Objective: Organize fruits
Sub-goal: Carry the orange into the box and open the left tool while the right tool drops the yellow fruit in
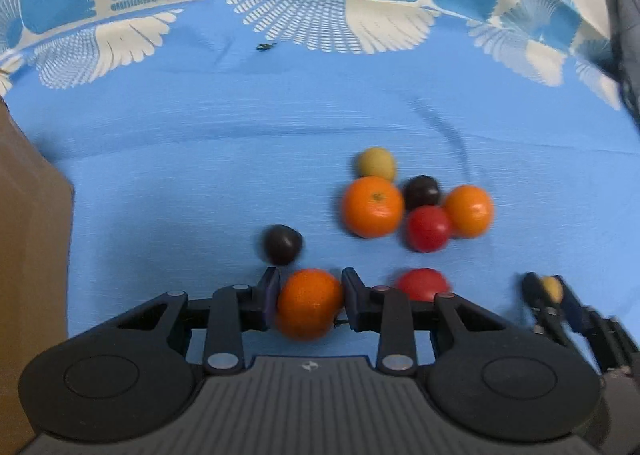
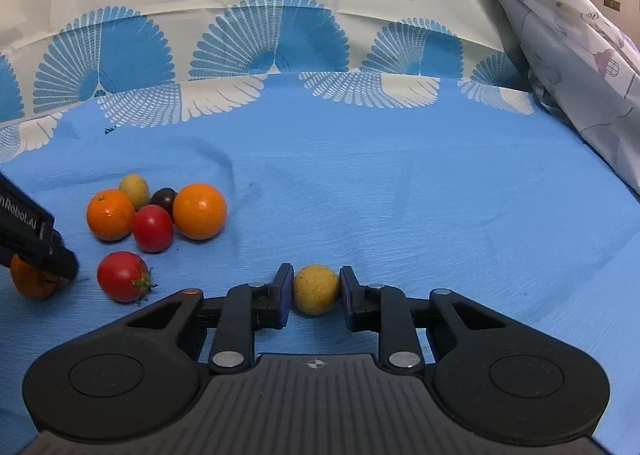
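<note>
Blue cloth-covered desk carries everything; brown cardboard box at its left edge is cut off, likely a sorting target. Loose cluster of oranges, tomatoes and small fruit sits mid-desk, unsorted; left gripper is clamped on a round orange, probably for lifting out. Right gripper pinches a small yellow fruit; left view is motion-blurred.

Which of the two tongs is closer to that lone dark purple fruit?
Left. The left tongs, shut on an orange, sit just short of the dark fruit. The right tongs hold a yellow fruit further away.
</note>
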A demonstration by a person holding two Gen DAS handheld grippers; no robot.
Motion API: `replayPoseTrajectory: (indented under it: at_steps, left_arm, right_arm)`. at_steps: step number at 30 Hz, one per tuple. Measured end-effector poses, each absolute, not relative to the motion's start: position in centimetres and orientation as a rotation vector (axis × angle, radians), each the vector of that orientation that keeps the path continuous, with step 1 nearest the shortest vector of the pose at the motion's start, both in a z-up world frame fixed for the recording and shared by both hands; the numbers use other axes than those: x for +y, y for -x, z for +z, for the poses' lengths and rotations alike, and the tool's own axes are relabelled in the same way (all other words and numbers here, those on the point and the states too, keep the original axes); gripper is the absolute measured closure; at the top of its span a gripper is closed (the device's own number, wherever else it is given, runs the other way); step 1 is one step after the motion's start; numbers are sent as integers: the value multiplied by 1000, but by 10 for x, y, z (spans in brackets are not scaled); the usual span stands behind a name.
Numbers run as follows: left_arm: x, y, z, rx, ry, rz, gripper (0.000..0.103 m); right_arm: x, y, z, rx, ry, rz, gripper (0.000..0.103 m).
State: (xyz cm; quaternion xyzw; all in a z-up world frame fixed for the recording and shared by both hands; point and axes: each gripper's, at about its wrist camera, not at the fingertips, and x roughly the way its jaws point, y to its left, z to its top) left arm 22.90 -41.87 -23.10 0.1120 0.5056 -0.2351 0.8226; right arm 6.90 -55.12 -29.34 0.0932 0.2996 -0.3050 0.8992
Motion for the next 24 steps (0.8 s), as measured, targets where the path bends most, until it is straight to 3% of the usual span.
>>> replayPoseTrajectory:
  at_steps: [10,18,24]
  left_arm:
    - [-376,-209,-156,1042,-131,-571,66]
    - [-265,-216,-66,945,-70,-497,66]
    - [-169,-229,-52,927,-110,-313,66]
  right_arm:
    - [-530,-39,-248,490,-146,-617,77]
    - [-435,-29,-162,341,-84,-407,77]
    - [-336,-51,-114,317,-100,1,77]
